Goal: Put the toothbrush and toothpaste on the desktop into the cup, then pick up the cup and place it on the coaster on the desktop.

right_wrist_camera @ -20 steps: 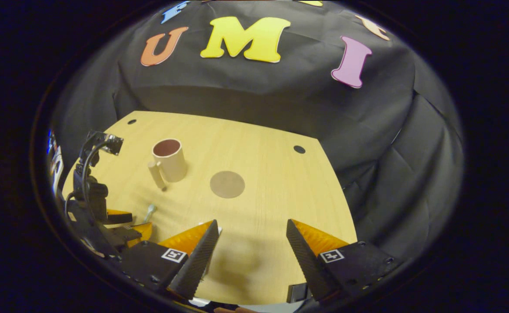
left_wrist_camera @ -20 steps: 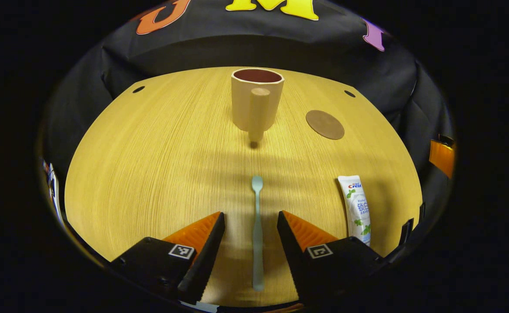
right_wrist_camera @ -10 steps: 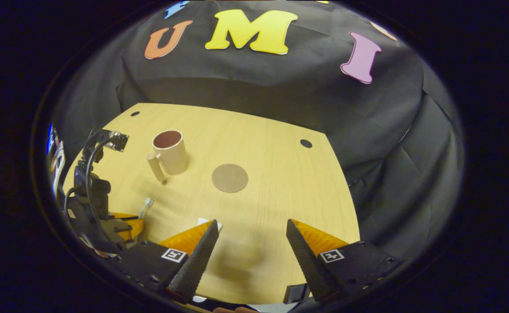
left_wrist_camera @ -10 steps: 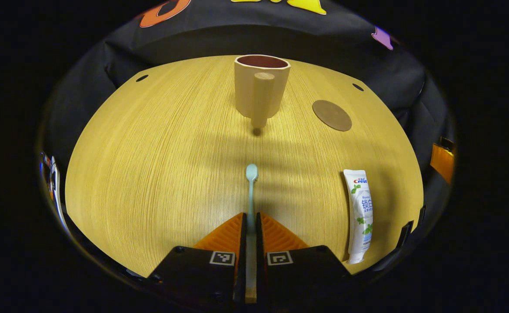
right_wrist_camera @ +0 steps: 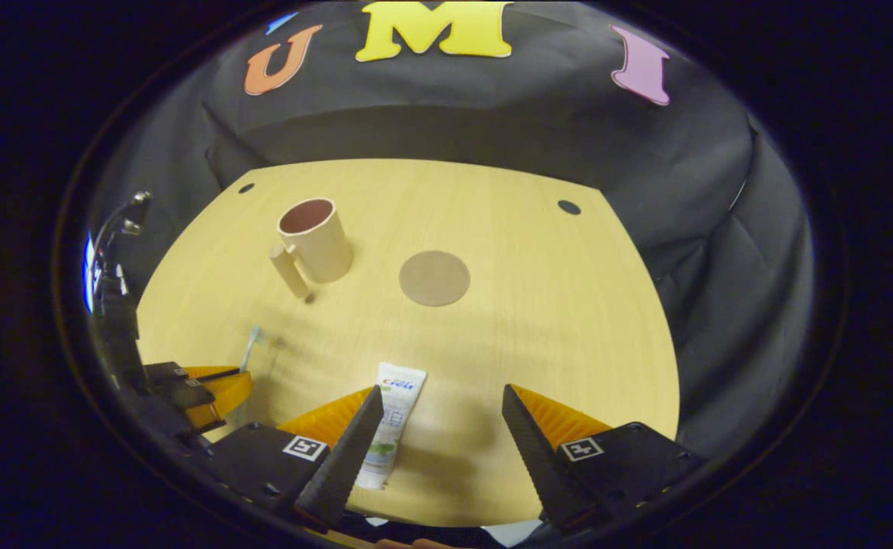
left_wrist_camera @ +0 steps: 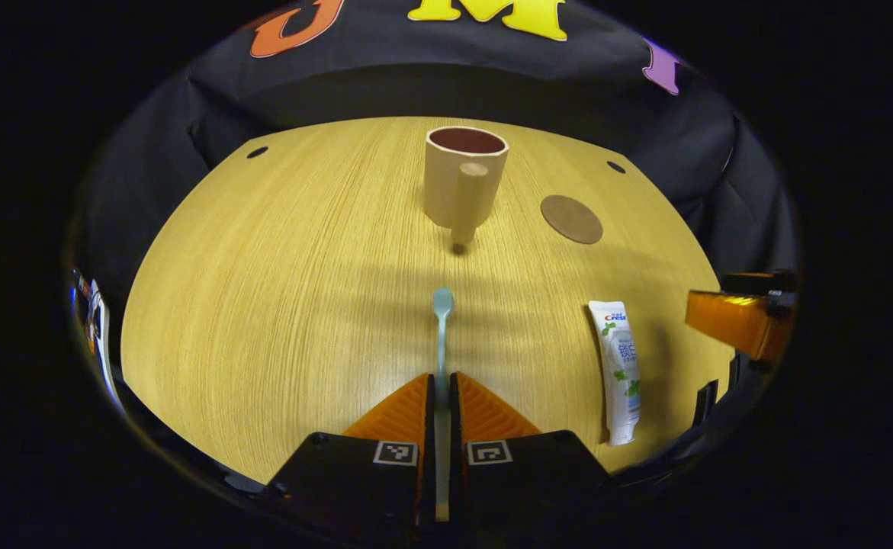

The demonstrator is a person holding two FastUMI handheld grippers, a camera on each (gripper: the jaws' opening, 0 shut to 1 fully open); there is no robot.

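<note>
Beige cup (left_wrist_camera: pixel 454 183), brown coaster (left_wrist_camera: pixel 571 219), pale-blue toothbrush (left_wrist_camera: pixel 441 328)

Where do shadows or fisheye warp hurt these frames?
Left gripper view: soft banded shadows cross the table around the toothbrush; the table edge bows strongly. Right gripper view: a faint shadow lies right of the toothpaste; cup and coaster stay sharp, evenly lit, no glare.

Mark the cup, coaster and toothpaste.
cup (left_wrist_camera: pixel 446 187), left gripper view, on its outer wall.
coaster (right_wrist_camera: pixel 435 278), right gripper view, middle of the disc.
toothpaste (left_wrist_camera: pixel 618 366), left gripper view, middle of the tube.
</note>
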